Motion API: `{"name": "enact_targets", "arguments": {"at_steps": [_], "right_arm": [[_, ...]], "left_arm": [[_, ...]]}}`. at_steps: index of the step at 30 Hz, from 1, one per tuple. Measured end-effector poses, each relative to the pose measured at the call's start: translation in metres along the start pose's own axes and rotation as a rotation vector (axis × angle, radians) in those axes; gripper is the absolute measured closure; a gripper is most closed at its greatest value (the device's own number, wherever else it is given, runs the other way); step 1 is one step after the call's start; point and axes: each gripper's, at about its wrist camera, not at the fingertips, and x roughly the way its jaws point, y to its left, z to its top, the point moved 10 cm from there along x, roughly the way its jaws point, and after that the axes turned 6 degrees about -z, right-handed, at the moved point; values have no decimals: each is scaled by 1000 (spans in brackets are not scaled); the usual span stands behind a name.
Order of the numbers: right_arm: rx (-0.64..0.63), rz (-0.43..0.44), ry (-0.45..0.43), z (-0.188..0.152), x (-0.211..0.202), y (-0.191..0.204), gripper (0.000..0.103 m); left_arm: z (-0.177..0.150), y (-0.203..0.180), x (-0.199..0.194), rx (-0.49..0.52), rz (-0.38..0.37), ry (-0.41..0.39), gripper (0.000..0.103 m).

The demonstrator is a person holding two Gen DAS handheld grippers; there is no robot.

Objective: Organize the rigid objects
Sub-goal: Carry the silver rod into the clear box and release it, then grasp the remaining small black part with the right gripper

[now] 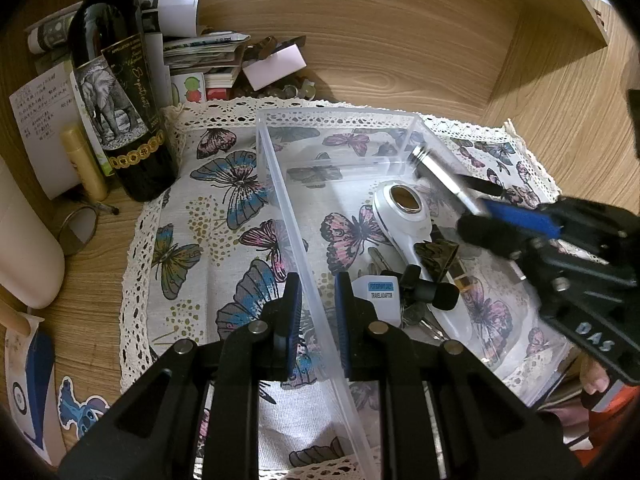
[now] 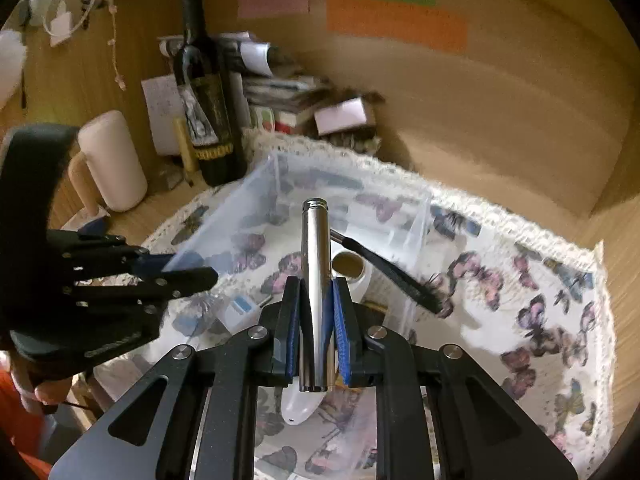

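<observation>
A white cloth with a lace edge carries blue, pink and olive butterflies, and on it stands a clear plastic box. Far left, a dark bottle wears a grey elephant label and gold coin band. The wooden wall bears pink, green and orange notes.

Home desk nook: wine bottle, papers, lace cloth.

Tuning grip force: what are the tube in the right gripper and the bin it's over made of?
Tube: looks like polished metal, with mirror-like streaks and a threaded end. Bin: clear, slightly frosted rigid plastic; the butterfly cloth shows through its walls. The left gripper pinches one wall.
</observation>
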Motion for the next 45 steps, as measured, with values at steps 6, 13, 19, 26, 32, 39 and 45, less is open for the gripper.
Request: {"name": "enact_targets", "arguments": {"at_steps": [6, 13, 19, 26, 32, 39, 45], "right_arm": [[22, 37, 82, -11, 19, -1, 89], [7, 45, 114, -14, 25, 1, 88], [-10, 44, 81, -8, 13, 3, 88], [5, 28, 19, 4, -8, -5, 86], [31, -34, -33, 8, -27, -24, 75], [121, -157, -70, -3, -52, -74, 58], [208, -277, -8, -39, -61, -126, 56]], "left_arm": [[0, 0, 0, 1, -3, -2, 87], [-1, 0, 0, 1, -2, -2, 87], [-2, 1, 1, 1, -2, 2, 87], [-3, 2, 3, 0, -4, 9, 87], [-4, 2, 3, 2, -4, 7, 87], [-4, 2, 3, 3, -3, 7, 86], [-4, 2, 3, 3, -3, 7, 86]]}}
